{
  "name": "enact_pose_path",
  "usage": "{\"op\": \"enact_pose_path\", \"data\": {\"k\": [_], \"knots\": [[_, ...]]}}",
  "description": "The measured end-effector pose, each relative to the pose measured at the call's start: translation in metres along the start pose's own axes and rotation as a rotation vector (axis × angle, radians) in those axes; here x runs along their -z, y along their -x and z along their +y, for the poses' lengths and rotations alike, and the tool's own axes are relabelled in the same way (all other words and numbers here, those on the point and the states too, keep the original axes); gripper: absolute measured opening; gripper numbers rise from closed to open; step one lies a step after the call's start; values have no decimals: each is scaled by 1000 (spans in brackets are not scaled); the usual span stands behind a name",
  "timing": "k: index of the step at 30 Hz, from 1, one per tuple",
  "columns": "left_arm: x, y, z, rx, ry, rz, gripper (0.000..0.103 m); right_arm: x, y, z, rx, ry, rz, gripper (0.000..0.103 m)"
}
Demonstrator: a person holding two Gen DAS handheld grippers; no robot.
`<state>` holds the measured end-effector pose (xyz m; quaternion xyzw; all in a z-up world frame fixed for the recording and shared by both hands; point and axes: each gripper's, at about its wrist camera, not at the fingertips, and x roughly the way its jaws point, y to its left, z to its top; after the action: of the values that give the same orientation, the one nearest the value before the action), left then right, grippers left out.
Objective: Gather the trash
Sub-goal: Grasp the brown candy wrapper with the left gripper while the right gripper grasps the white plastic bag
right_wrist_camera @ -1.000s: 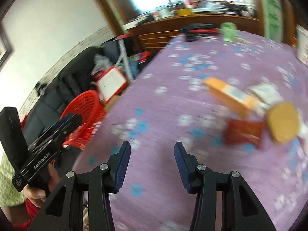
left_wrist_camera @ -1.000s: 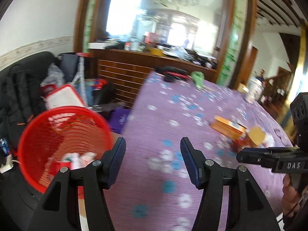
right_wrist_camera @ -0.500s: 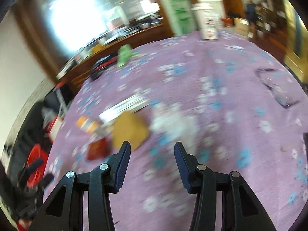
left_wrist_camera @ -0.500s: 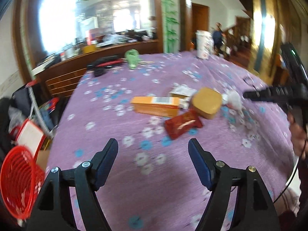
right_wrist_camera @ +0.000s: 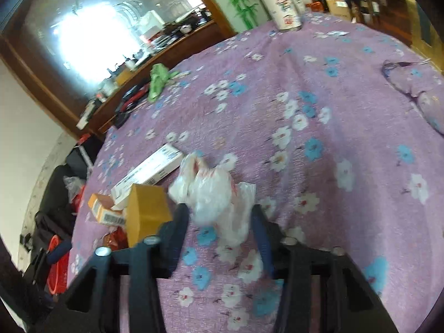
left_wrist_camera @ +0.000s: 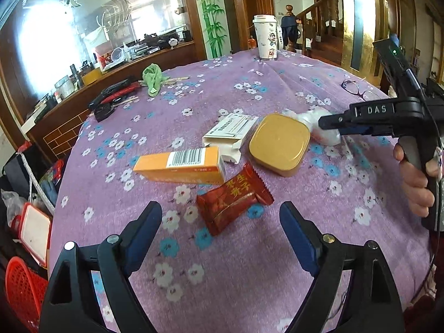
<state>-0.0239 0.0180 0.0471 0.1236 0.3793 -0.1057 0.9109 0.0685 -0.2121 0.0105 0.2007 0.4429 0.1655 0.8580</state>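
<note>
Here, at far left below the purple flowered tablecloth (left_wrist_camera: 249,263), sits a red mesh plastic basket (left_wrist_camera: 20,291). The left gripper (left_wrist_camera: 220,222), jaws spread wide, hovers before a red foil snack wrapper (left_wrist_camera: 233,197). Rightward, the right gripper (right_wrist_camera: 219,222) straddles a crumpled white plastic bag (right_wrist_camera: 216,194), jaws unclenched.
</note>
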Motion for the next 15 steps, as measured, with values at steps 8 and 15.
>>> {"op": "enact_pose_path", "data": {"k": [8,15], "knots": [[-9,-24,-10,-41,-64,13,85,6,16,9,-2,65,-85,13],[-14,-46,-16,-41,-95,34,82,6,22,10,-36,70,-102,13]]}}
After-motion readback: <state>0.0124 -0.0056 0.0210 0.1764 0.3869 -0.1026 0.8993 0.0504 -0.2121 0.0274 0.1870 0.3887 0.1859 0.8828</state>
